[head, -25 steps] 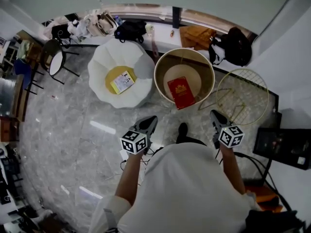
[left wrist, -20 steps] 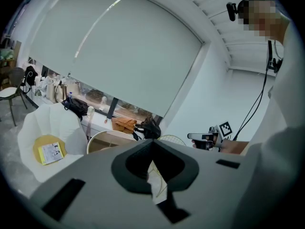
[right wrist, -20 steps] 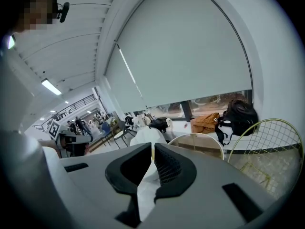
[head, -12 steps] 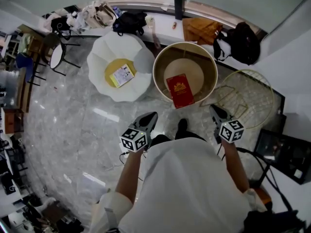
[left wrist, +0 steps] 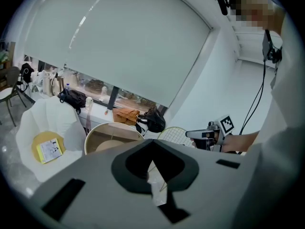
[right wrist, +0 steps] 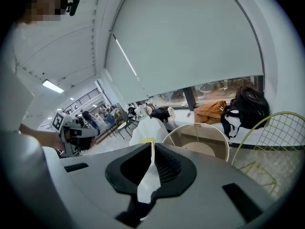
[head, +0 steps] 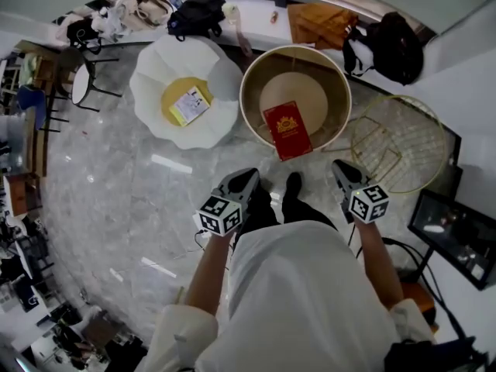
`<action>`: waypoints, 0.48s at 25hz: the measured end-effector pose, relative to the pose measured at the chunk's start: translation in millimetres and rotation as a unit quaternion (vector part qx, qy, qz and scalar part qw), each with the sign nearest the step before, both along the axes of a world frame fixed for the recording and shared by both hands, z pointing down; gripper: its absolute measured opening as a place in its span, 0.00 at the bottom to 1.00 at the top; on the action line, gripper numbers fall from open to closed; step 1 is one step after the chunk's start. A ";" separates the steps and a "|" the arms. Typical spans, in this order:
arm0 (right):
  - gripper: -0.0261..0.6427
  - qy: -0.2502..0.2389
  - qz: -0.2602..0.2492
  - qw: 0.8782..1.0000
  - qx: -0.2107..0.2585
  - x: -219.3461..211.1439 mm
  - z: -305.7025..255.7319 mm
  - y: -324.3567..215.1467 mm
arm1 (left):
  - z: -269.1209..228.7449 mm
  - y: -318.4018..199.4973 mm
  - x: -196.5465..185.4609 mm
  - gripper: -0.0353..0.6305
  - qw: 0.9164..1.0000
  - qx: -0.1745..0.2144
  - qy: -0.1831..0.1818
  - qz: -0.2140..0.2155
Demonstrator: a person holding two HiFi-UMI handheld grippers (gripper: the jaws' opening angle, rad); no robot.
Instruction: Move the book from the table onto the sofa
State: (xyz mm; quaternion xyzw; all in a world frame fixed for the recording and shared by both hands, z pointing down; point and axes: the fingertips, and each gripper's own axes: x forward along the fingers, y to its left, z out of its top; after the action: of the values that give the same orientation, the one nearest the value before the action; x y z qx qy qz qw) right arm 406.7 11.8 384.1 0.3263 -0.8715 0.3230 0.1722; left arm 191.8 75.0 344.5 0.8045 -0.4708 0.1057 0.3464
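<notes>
A white sofa [head: 151, 91] stands at left, the left claw [head: 246, 178] hangs closed and empty, the red book [head: 287, 130] lies on the round counter [head: 248, 91], and the right claw [head: 339, 169] hangs closed, likewise empty.

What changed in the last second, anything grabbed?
Left gripper and right gripper advanced toward the round table as the person stepped closer. Nothing grabbed: both sets of jaws stayed shut and empty. Red book still lies on the table; white sofa unchanged.
</notes>
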 end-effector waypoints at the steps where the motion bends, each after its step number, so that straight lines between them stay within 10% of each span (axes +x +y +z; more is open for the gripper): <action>1: 0.10 0.004 0.001 1.000 -0.003 -0.4 6.2 0.4 | 6.4 -1.5 -1.0 0.06 1.000 -0.003 -0.002 0.003; 12: 0.10 0.037 0.010 0.999 -0.036 -10.5 86.6 -9.9 | 103.2 -25.0 -9.3 0.06 0.998 -0.046 0.013 0.033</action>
State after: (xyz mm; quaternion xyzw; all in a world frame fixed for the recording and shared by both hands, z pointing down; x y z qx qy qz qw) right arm 396.1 1.8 470.7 0.3400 -0.8491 0.3434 0.2132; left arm 182.4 50.0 447.8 0.8038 -0.4343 0.1286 0.3856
